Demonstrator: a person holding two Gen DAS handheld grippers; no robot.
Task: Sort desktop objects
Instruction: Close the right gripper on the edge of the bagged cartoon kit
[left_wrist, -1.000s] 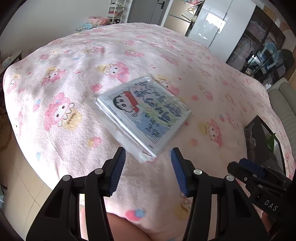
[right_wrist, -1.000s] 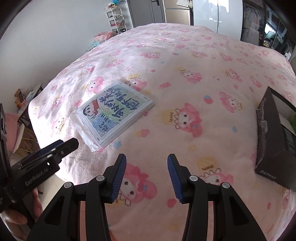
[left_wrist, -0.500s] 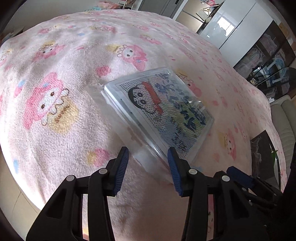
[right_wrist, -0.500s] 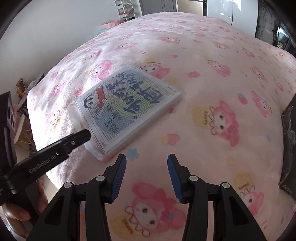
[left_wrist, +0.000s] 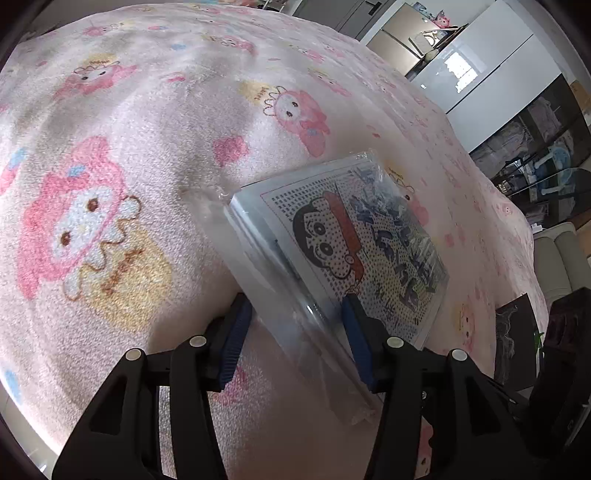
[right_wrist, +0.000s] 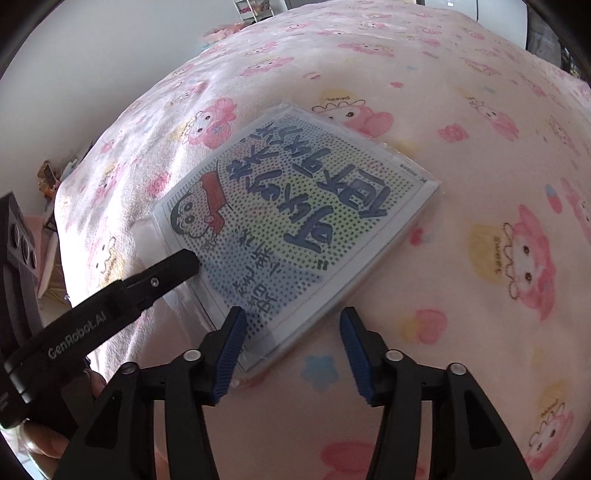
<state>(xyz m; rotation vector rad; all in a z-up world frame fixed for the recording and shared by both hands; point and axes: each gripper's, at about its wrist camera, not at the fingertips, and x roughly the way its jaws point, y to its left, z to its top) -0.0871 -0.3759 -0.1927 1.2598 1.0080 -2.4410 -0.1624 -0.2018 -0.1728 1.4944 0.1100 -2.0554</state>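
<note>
- Closest in, the left gripper (left_wrist: 295, 325) was down at the near edge of the packet, jaws spread wide with the clear plastic flap between them. The blue pads (left_wrist: 236, 338) had not closed on anything.
- From the right wrist view, that left gripper (right_wrist: 184, 258) showed as a black finger reaching in from the left, its tip just over the packet's near-left edge. Whether it touched the plastic, I couldn't tell.
- The right gripper (right_wrist: 291, 343) hung low over the packet's near corner, jaws wide apart too, nothing between them but that corner and blanket.
- The task's thing: a flat cartoon craft kit (right_wrist: 291, 218) sealed in a clear bag, lying face up on the pink character-print blanket (left_wrist: 122, 155) that covered the bench, towards its near-left side.
- My read was that the pick-up step was in hand: both tools were lined up on the kit, the grasp not yet made.
- The next move, as I judged it, called for the left jaws to close on the kit's stiff edge and not just the loose flap, since slack plastic looked likely to slip or stretch when lifted.
- Further right, a dark box (left_wrist: 513, 343) sat at the blanket's far-right side, well apart from the kit. It could be where things go, though that was a guess.
- Beyond the bench, pale cabinets (left_wrist: 480, 74) and dark glass-fronted shelving (left_wrist: 546, 147) filled the back of the room.
</note>
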